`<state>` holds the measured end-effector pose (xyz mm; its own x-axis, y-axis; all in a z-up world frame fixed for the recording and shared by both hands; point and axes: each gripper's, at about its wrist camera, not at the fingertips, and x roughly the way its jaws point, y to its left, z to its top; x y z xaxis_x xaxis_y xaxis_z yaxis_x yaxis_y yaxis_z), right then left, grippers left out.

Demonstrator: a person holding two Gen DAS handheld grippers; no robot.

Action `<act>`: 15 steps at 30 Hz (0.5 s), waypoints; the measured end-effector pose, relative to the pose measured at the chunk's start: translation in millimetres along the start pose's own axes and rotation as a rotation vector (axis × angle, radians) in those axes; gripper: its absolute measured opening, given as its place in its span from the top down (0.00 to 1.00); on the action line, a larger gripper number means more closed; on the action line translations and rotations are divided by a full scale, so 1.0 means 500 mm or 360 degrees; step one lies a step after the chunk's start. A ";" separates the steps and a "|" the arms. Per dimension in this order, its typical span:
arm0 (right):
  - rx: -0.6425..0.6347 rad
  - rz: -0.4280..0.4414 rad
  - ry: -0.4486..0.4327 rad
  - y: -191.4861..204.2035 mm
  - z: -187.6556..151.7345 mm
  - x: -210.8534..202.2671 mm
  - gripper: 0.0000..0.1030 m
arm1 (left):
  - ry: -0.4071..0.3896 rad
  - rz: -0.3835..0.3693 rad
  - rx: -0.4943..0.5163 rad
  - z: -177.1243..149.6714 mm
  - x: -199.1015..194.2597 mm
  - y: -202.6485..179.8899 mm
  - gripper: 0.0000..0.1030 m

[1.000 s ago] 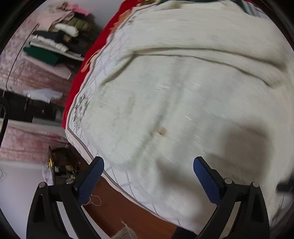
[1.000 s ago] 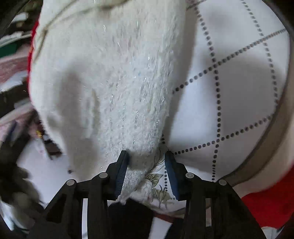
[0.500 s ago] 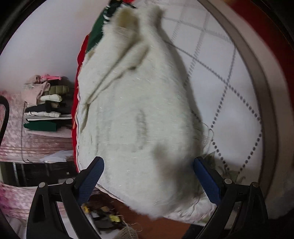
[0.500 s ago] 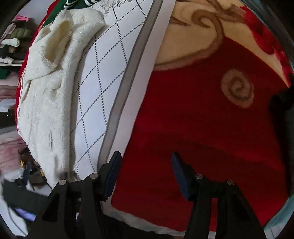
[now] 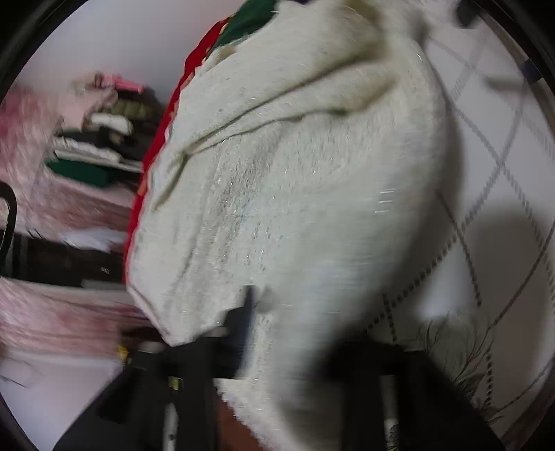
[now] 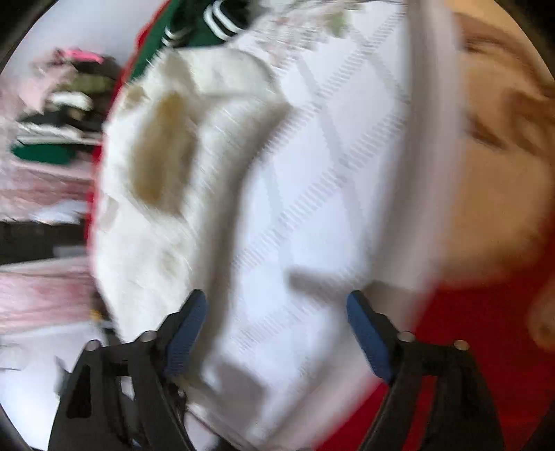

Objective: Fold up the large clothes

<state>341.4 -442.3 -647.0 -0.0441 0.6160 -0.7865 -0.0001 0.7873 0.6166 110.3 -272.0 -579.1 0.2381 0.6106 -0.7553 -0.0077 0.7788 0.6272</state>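
Since half-second ago, my left gripper (image 5: 288, 333) pushed into sweater (image 5: 295, 180), jaws blurred, cannot tell; right gripper (image 6: 274, 333) gapes empty. Folding half done.

Bed covered by red blanket (image 6: 485, 347) with beige swirl pattern. White quilted sheet (image 6: 329, 208) with dotted diamond lines and grey border spread over blanket. Fluffy white garment (image 5: 295, 208) lies bunched on sheet along bed's left edge. Green garment with white stripes (image 6: 208, 24) at far end of bed, beyond white one. Both views motion-blurred.
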 end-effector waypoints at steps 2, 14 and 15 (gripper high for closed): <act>0.0058 0.0231 -0.0029 0.001 0.041 0.020 0.06 | -0.0051 -0.0022 -0.0033 0.006 -0.007 0.021 0.88; 0.0461 0.0623 0.0053 0.070 0.135 0.239 0.56 | -0.0153 -0.0178 -0.0042 -0.015 -0.043 0.070 0.91; 0.0490 0.0610 0.0040 0.065 0.126 0.231 0.59 | -0.0159 -0.0194 -0.0048 -0.016 -0.045 0.077 0.92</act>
<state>399.2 -343.7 -720.0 -0.0072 0.8650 -0.5018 0.3162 0.4780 0.8195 96.7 -254.8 -539.5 0.3346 0.4950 -0.8019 -0.0017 0.8512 0.5248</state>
